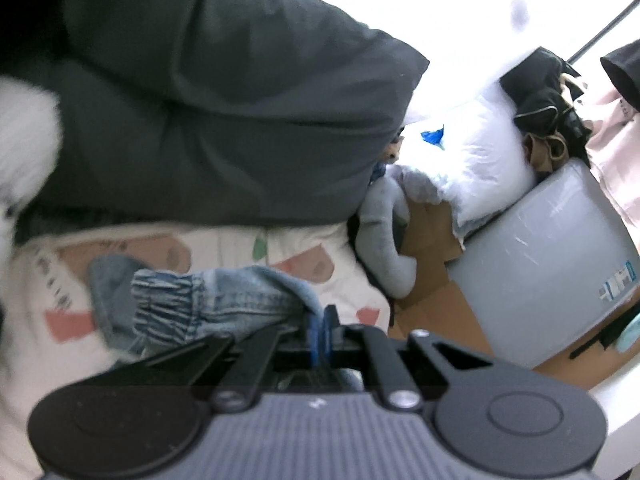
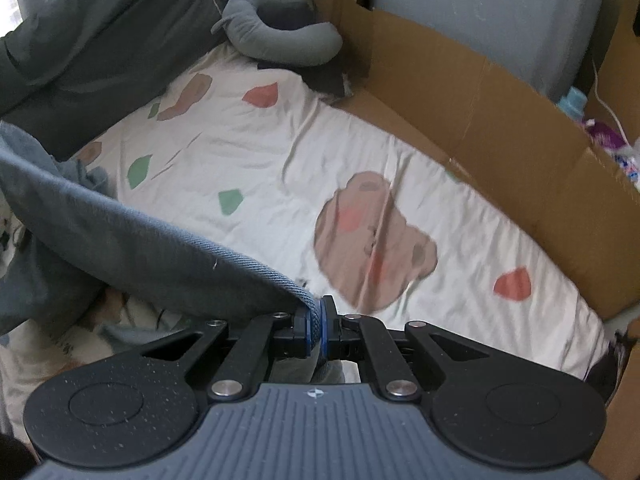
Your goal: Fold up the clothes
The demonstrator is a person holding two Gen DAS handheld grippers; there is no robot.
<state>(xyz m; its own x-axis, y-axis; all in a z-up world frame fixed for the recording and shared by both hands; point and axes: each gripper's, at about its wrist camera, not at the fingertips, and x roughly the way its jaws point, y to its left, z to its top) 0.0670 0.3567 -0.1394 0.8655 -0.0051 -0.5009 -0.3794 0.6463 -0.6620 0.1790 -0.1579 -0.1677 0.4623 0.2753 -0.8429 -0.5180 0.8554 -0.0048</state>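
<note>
- Working over a cream sheet (image 2: 248, 160) printed with bears and leaves; we see a dark grey quilt (image 1: 208, 100) bunched along its far side, a grey neck pillow (image 2: 280, 36) at the corner, brown cardboard (image 2: 480, 120) lining the edge, white pillows (image 1: 480, 160) beyond
- Our left gripper (image 1: 320, 330) is clamped on the jeans (image 1: 208, 300); their gathered waistband trails left from the pads
- Our right gripper (image 2: 316, 330) pinches a denim hem; the cloth drapes away leftward, lifted above the sheet
</note>
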